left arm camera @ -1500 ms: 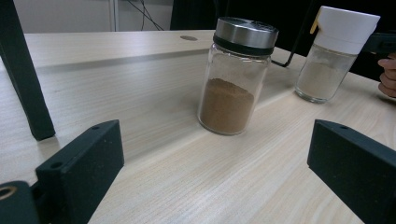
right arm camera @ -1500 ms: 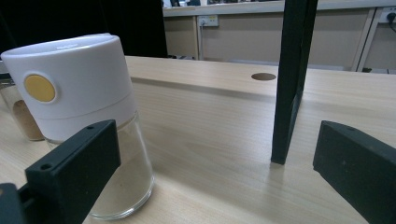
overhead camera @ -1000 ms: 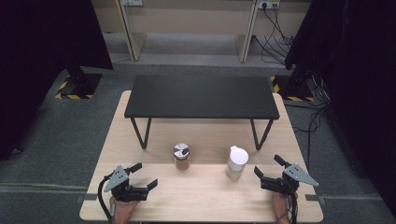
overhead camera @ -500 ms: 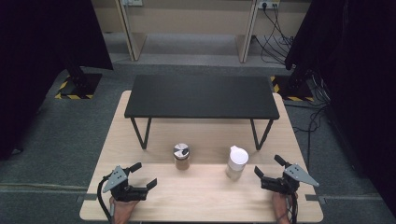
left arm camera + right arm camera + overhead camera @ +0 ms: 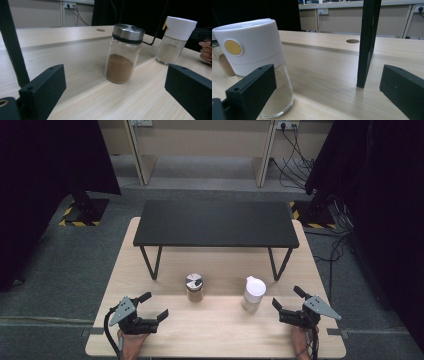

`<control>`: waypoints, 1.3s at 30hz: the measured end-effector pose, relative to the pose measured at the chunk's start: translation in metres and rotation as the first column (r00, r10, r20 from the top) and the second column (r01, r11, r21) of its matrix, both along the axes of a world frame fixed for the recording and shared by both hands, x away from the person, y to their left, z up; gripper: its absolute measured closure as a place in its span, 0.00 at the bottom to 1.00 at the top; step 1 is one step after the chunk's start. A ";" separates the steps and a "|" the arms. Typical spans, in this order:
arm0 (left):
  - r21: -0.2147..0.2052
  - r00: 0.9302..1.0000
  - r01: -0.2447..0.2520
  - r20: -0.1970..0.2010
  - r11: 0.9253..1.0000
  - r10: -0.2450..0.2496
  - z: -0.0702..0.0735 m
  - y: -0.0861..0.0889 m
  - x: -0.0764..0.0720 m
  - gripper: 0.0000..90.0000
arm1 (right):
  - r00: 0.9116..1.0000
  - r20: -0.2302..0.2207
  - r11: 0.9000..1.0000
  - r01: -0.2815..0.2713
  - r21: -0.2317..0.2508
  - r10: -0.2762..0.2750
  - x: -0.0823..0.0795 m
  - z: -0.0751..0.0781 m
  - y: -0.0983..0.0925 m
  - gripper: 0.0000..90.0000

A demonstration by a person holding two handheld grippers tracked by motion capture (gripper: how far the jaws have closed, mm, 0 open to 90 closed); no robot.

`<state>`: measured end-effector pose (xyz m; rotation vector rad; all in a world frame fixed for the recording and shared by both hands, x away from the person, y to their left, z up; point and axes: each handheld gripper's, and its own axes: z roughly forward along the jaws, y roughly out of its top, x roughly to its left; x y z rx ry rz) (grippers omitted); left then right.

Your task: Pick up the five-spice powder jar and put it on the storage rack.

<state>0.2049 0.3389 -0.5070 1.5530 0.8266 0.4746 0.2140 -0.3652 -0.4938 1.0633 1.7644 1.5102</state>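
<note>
The pale wooden table (image 5: 150, 270) carries everything here. Across its far half stands a low black rectangular shelf on thin black metal legs (image 5: 216, 223), its long side parallel to the table's far edge; one of its legs rises as a dark bar in the right gripper view.

In front of that shelf, near the middle of the table, stand two jars, both upright and well apart from each other. The clear glass jar with a white plastic lid and a small yellow dot on its side (image 5: 253, 293) sits toward the table's right edge and holds a pale powder (image 5: 275, 100). The clear glass jar with a brushed silver metal lid (image 5: 194, 287) stands to its left and is about a third full of brown powder (image 5: 119, 68).

The left gripper (image 5: 153, 306) lies near the table's near-left corner, jaws spread wide and holding nothing, aimed toward the silver-lidded jar, which stands clear between its jaws in the left gripper view. The right gripper (image 5: 287, 299) lies near the near-right corner, likewise spread and empty, with the white-lidded jar just beside its left jaw.
</note>
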 end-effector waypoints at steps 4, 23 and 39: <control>0.010 1.000 0.013 0.001 1.000 -0.013 0.002 -0.010 0.004 0.03 | 1.000 0.000 1.000 0.001 0.001 -0.001 0.000 0.000 0.000 0.01; 0.027 1.000 0.019 -0.002 0.999 -0.019 0.007 -0.049 0.024 0.03 | 1.000 0.001 1.000 -0.001 0.007 0.001 0.000 -0.001 -0.001 0.01; 0.039 1.000 -0.008 -0.010 0.999 0.008 0.009 -0.081 0.040 0.04 | 1.000 0.002 1.000 -0.005 0.010 0.005 0.000 -0.001 -0.002 0.01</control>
